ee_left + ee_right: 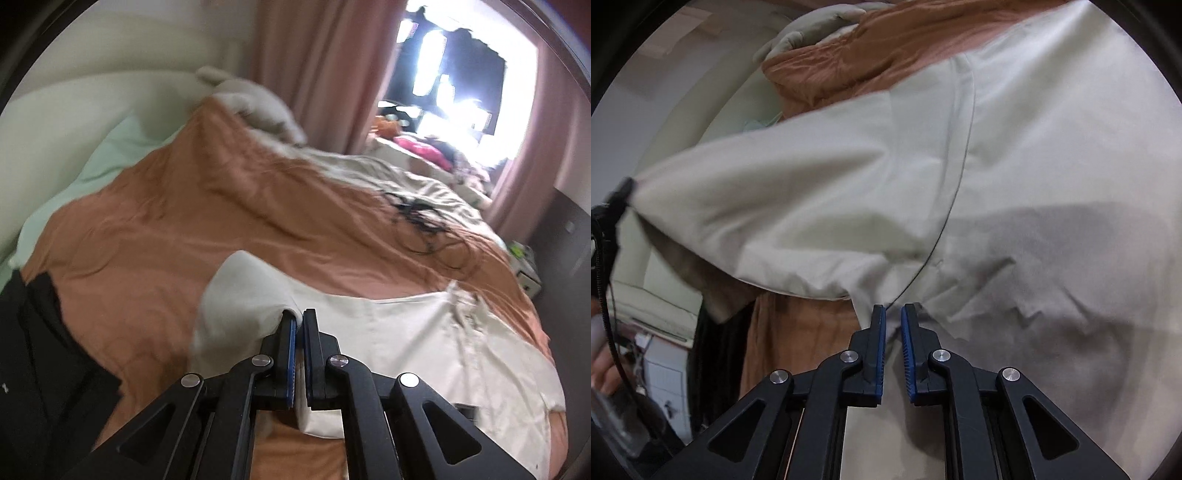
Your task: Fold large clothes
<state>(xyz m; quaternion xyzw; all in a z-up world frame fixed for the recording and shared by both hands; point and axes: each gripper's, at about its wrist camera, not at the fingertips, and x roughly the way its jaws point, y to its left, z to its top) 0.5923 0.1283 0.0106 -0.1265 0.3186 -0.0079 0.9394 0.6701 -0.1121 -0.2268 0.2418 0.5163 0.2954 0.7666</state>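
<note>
A large cream shirt [424,339] lies spread on an orange bedspread [184,221]. My left gripper [298,317] is shut on the end of its sleeve [240,291], which is lifted off the bed. In the right wrist view the shirt [1034,147] fills most of the picture, and the raised sleeve [775,192] stretches left to the left gripper [622,192]. My right gripper [893,312] pinches a fold of the shirt near the underarm seam, with cloth running down between its blue pads [881,354].
A black garment [37,350] lies at the bed's left edge. Black cables [417,218] lie on the bedspread further back, and a white plush [258,103] sits by the headboard. Pink curtains [314,55] and a small nightstand [528,273] stand beyond. A hand [602,365] shows at the left.
</note>
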